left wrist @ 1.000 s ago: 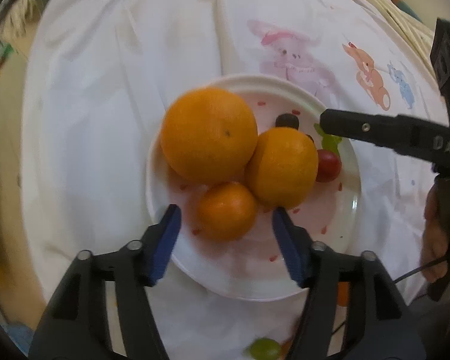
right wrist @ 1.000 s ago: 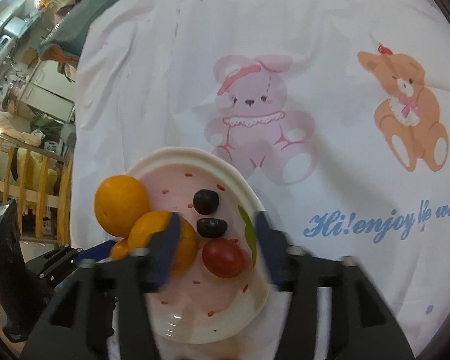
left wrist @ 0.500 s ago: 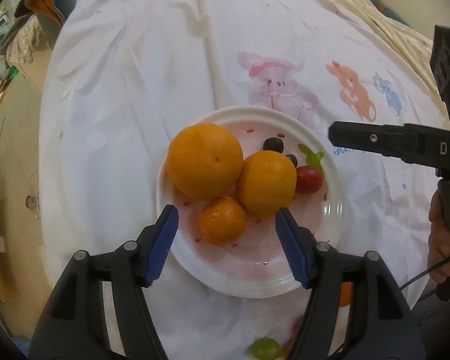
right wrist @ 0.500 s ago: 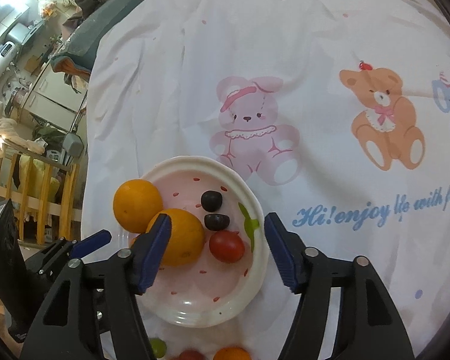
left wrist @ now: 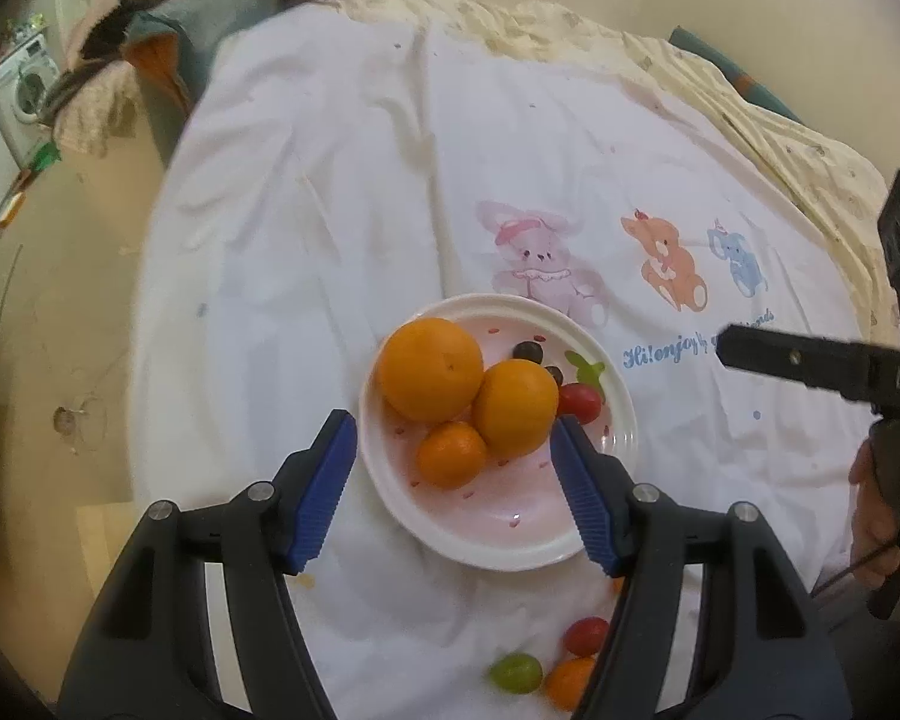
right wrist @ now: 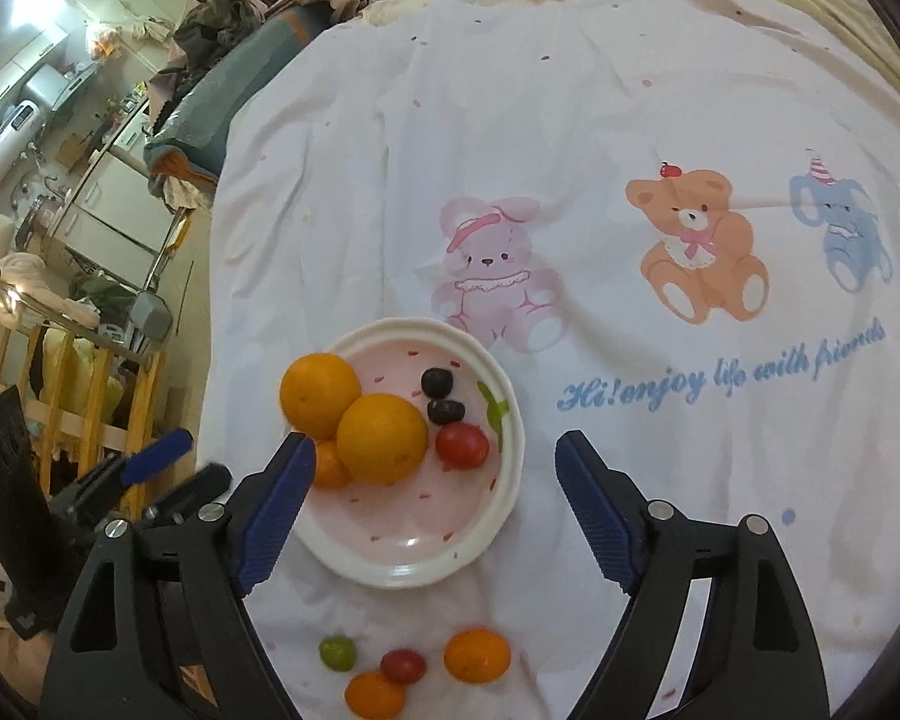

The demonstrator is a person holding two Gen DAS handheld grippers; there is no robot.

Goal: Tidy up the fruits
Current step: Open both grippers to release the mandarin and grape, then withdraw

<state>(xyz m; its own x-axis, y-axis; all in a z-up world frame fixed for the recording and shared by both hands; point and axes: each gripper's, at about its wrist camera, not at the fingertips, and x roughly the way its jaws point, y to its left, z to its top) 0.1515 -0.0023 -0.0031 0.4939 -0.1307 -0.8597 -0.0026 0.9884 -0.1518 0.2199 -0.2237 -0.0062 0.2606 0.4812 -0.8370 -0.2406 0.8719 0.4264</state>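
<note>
A white and pink plate (left wrist: 510, 519) (right wrist: 414, 531) lies on the cloth. It holds a large orange (left wrist: 429, 369), a second orange (left wrist: 515, 408), a small mandarin (left wrist: 451, 455), a red cherry tomato (left wrist: 579, 402) and dark grapes (left wrist: 528, 351). My left gripper (left wrist: 451, 420) hovers open above the plate's near side with nothing held. My right gripper (right wrist: 435, 441) hangs above the plate too; its jaws are opening and grip nothing. Near the cloth's front edge lie loose fruits: a green one (right wrist: 337, 652), a red tomato (right wrist: 403, 665) and two small orange ones (right wrist: 477, 655).
The white cloth (right wrist: 570, 120) with printed cartoon animals covers a round table; its edge drops off at the left. A wooden rail (right wrist: 90, 414) and kitchen clutter stand beyond. A person's hand (left wrist: 882, 516) holds the right gripper's handle at the right edge.
Both grippers have risen away from the plate, which now looks smaller. The right gripper's jaws have spread wider. The loose fruits by the front edge have come into view.
</note>
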